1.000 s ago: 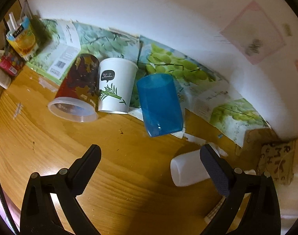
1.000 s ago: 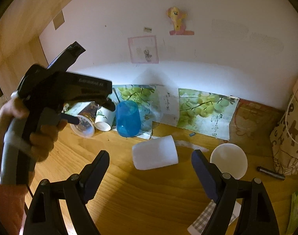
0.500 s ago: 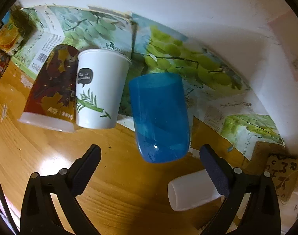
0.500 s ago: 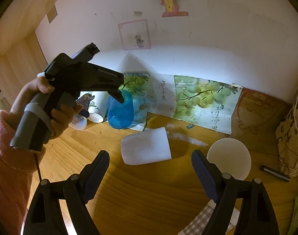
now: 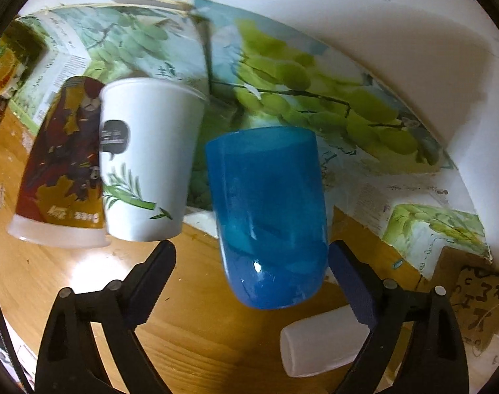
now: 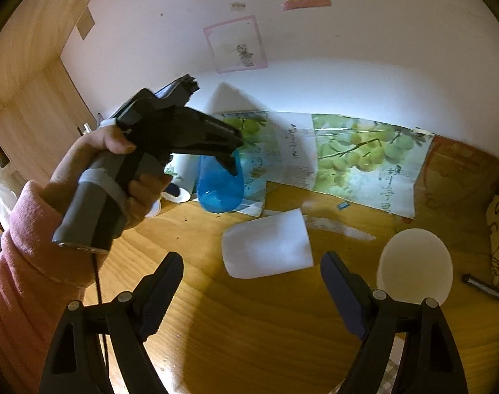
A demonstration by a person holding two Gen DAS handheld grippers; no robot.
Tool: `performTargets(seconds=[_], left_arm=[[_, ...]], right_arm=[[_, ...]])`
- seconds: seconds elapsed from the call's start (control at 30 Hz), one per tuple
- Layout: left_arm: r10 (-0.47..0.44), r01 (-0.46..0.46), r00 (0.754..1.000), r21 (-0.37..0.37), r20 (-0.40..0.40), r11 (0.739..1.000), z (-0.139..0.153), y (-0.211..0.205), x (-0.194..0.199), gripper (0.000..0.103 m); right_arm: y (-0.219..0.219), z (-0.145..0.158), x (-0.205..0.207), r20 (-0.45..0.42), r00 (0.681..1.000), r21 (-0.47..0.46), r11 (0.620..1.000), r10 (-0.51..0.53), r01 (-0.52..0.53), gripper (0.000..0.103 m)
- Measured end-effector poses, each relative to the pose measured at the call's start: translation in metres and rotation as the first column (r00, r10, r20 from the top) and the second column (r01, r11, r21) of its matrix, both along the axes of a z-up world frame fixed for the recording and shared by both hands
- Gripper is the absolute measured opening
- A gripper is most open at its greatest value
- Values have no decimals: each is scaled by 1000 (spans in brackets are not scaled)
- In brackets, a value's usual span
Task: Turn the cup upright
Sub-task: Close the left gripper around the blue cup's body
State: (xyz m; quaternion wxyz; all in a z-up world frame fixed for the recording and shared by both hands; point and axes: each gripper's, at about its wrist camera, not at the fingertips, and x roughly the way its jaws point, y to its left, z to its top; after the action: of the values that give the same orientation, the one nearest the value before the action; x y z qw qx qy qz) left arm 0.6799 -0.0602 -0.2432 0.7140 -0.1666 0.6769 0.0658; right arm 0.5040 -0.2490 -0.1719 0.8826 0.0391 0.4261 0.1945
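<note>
My left claw [image 5: 251, 259] has just been narrowing, jaws unclenched around the blue cup [image 5: 269, 216] standing upside down by the grape poster [image 5: 315, 98] — I'd centre it, then squeeze gently — the right claw [image 6: 251, 279] idles, released.

The blue cup [image 5: 269, 216] is translucent plastic with a rounded bottom, and it stands upside down on the wooden table [image 5: 197, 315], its mouth against the surface near the back wall. A frosted white cup [image 6: 267, 244] lies on its side nearer the middle of the table, apart from the blue one, its wider mouth turned rightward.
</note>
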Motion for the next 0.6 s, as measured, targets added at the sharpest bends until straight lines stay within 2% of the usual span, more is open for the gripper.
performTargets(seconds=[0.27,0.37,0.47,0.6], left_arm=[[-26,26,1000,-11,-3,1000,-5,-14,10,88],[-36,36,999,-39,-3,999,-10,-24,15,77],[-33,32,999,-51,-14,998,-13,-31,17,70],[-34,34,999,-44,-6,998,-14,-35,16,70]], right_arm=[[5,0,0,-12,1000,19,1000,19,-19,86],[5,1,0,-15,1000,23,1000,17,-17,86],[2,1,0,-16,1000,24,1000,10,-10,86],[-3,2,-1,-15,1000,30,1000,-7,8,86]])
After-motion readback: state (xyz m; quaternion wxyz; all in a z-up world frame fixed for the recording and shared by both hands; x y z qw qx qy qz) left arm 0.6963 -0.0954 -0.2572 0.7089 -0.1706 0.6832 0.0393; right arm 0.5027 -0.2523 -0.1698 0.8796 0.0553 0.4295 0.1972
